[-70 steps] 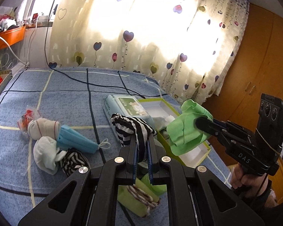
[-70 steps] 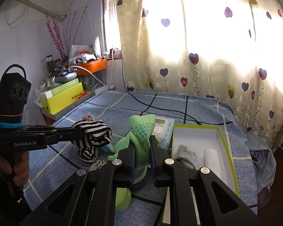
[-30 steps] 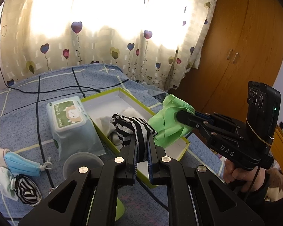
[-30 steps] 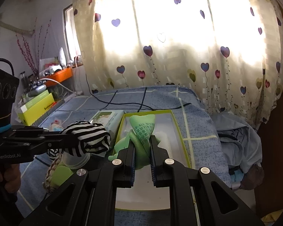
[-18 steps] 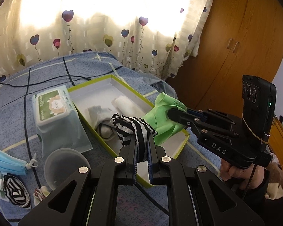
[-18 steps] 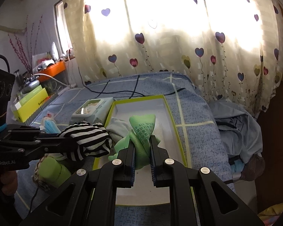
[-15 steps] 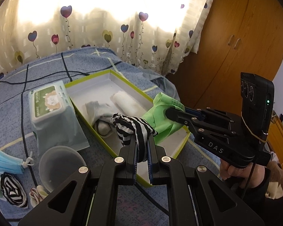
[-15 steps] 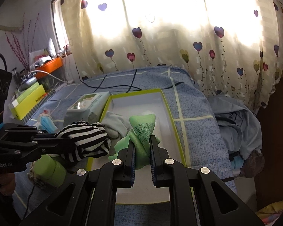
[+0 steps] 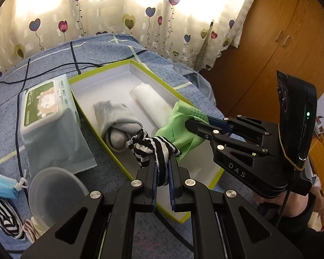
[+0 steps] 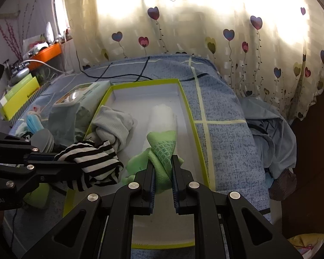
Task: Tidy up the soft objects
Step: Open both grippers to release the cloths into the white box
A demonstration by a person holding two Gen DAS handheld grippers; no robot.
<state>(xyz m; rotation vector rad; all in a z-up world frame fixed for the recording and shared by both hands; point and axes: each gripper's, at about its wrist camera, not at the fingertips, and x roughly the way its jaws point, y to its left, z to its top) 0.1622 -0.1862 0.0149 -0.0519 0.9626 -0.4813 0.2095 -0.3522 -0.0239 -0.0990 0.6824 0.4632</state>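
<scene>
You've got both claws loaded and parked over the box, so this looks like the drop-off step. Your left claw [image 9: 163, 168] is clamped on the black-and-white striped sock [image 9: 153, 149], which hangs just above the near end of the green-rimmed box [image 9: 202, 186] on the bed [image 9: 97, 47]. Your right claw [image 10: 163, 168] is pinched tight on the green cloth [image 10: 162, 149], and that one's over the box too, its loose folds low over the white floor, though I can't tell if they actually touch it.

Already inside: a rolled grey sock [image 9: 114, 116] on the left side and a rolled white towel [image 9: 151, 103] along the middle. So the free floor is at the near end, in front of those two.

Next move, I'd say: lower each bundle into that bare patch beside the grey sock, then let go so nothing flops over the rim. The striped sock looks loosely balled, so it may unroll once released.
</scene>
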